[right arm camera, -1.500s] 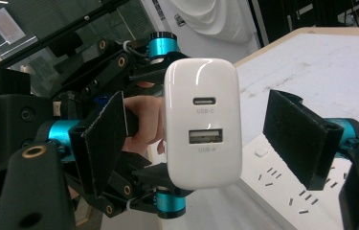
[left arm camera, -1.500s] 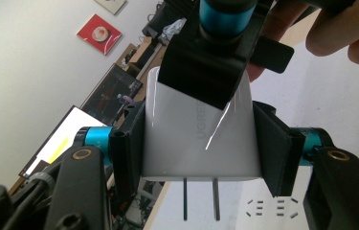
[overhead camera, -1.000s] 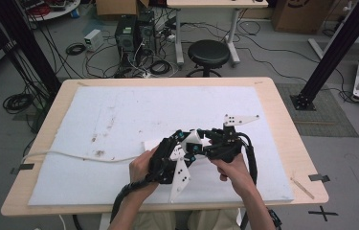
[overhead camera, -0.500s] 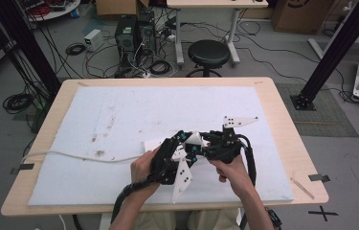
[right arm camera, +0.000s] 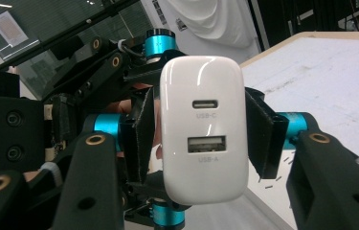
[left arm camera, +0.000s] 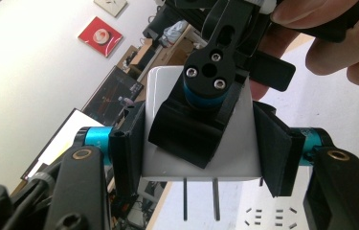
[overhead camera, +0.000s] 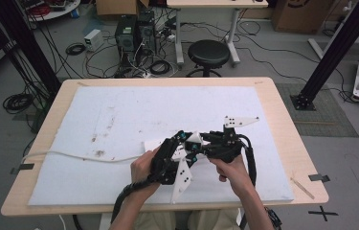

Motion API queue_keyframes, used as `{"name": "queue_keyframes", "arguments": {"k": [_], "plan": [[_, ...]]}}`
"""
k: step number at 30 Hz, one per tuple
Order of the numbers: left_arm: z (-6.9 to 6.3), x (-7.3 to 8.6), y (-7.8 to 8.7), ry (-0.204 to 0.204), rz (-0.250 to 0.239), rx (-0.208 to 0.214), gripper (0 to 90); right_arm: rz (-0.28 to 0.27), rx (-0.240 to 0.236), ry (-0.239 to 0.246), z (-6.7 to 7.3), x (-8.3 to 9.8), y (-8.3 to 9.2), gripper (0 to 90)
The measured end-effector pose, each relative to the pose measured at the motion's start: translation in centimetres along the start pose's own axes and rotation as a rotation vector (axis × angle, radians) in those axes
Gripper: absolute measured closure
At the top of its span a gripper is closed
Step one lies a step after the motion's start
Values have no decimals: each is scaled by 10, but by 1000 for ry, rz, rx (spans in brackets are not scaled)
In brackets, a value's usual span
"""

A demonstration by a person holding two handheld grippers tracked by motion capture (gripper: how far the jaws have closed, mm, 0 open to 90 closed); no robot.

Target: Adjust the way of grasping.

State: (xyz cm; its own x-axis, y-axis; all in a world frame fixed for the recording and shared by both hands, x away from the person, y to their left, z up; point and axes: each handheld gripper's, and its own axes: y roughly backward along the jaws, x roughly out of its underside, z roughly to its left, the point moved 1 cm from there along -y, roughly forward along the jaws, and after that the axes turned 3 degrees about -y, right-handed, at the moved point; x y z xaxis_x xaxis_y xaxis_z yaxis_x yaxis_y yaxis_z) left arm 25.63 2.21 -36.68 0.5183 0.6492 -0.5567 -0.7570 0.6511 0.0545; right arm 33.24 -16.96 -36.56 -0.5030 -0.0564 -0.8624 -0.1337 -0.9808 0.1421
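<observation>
Now we hold the white charger (right arm camera: 203, 127) up off the tabletop (overhead camera: 273, 103) between both tools, near the front edge. Our left hand-held gripper (left arm camera: 206, 143) is clenched on its sides, prongs pointing down. Our right hand-held gripper (right arm camera: 201, 129) has just been closing around the port end, pads near or just touching. A handover seems underway; the left's release remains.

White charger (right arm camera: 201, 129) with grey port lettering and two dark metal prongs. Black left gripper (overhead camera: 183, 152) and right gripper (overhead camera: 197, 149), each with cyan collars and brass-coloured pivots. White mat (overhead camera: 134, 115), speckled brown toward 9 o'clock, on a pale wood table (overhead camera: 282, 120). Black stool (overhead camera: 208, 53) at 12 o'clock.
</observation>
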Motion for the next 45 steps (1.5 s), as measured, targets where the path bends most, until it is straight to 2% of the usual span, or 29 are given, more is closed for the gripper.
{"name": "queue_keyframes", "arguments": {"k": [6,9,22,35,45], "plan": [[-1,0,0,-2,-6,-2,424,9,-6,0,1,0,-1,533],[0,0,0,-5,-5,-3,424,15,-15,8,1,1,-2,581],[0,-1,1,2,-16,2,424,10,-26,4,1,1,-1,624],[0,1,1,12,-9,15,424,16,-16,9,1,3,-1,629],[0,3,0,37,-2,32,423,29,-13,-21,-1,3,-2,629]]}}
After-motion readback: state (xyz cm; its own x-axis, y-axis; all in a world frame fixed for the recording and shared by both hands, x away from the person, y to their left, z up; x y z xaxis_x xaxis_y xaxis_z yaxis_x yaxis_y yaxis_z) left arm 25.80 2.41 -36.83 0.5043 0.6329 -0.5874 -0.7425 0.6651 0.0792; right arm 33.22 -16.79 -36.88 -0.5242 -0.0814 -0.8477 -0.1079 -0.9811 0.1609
